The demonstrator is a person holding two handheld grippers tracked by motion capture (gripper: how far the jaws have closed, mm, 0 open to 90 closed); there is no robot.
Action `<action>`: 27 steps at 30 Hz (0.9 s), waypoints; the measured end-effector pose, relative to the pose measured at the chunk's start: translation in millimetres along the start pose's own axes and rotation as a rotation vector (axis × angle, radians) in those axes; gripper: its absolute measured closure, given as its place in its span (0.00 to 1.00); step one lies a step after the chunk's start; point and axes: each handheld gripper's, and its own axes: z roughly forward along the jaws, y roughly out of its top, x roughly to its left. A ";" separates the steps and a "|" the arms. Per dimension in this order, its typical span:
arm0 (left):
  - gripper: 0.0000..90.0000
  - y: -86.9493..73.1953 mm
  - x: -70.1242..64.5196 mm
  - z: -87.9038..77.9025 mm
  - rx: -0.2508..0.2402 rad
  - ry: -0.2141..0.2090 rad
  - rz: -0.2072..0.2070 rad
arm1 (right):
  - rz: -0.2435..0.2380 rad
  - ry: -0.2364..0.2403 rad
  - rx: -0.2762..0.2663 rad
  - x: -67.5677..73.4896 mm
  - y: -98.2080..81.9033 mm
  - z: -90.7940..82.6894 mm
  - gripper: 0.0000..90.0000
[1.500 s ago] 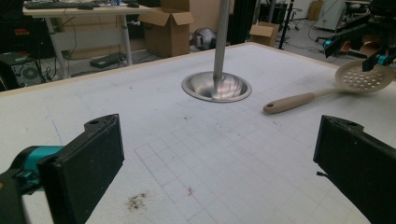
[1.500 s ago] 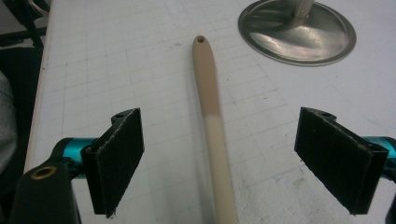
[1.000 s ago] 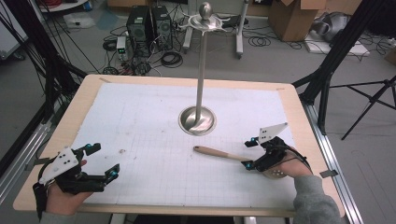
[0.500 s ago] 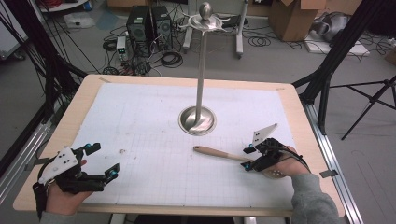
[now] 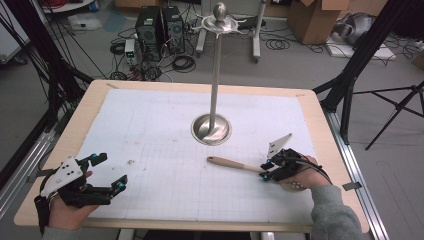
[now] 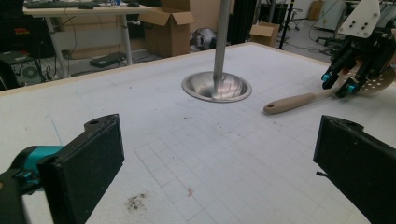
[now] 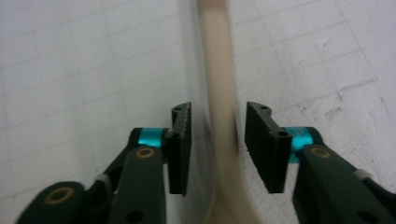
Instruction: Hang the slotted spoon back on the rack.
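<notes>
A slotted spoon with a pale wooden handle lies flat on the white mat, its perforated head under the person's right hand. My right gripper is lowered over the neck of the handle. In the right gripper view the handle runs between the two pads, with a small gap on each side; the right gripper is open around it. My left gripper rests at the near left, open wide and holding nothing, and looks across at the spoon.
A tall metal stand with a round dished base rises from the middle of the table, and its base lies just beyond the spoon's handle tip. A speck of dirt marks the mat by the left gripper.
My right gripper has shifted slightly down and toward me along the spoon handle. The left gripper and the spoon have stayed put.
</notes>
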 end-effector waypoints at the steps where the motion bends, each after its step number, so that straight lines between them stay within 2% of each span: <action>1: 0.02 -0.1 -0.1 0.0 0.000 0.000 -0.002 | -0.001 -0.004 0.007 0.1 0.0 0.9 0.75; 2: 0.02 -0.1 -0.1 0.0 0.000 0.001 -0.002 | 0.005 -0.005 0.007 0.4 0.0 0.9 0.79; 3: 0.02 0.0 -0.1 -0.2 0.001 0.000 -0.001 | -0.010 -0.005 0.007 0.1 -0.1 0.8 0.83; 10: 0.02 0.2 -0.9 0.4 -0.001 -0.002 0.000 | -0.028 -0.011 0.017 2.7 1.2 0.6 0.87; 11: 0.02 0.3 -0.9 0.5 0.000 -0.001 0.001 | -0.016 0.004 0.033 3.2 2.8 0.0 0.87; 15: 0.02 0.5 -1.0 0.9 0.001 -0.003 0.003 | 0.011 0.026 0.038 2.3 3.5 0.1 0.87; 20: 0.02 1.0 -0.9 0.9 -0.003 -0.004 0.001 | 0.026 0.016 0.044 4.3 5.4 -0.4 0.87; 27: 0.02 1.8 -1.0 1.0 -0.004 -0.004 0.003 | 0.042 0.020 -0.019 5.1 6.2 -10.1 0.87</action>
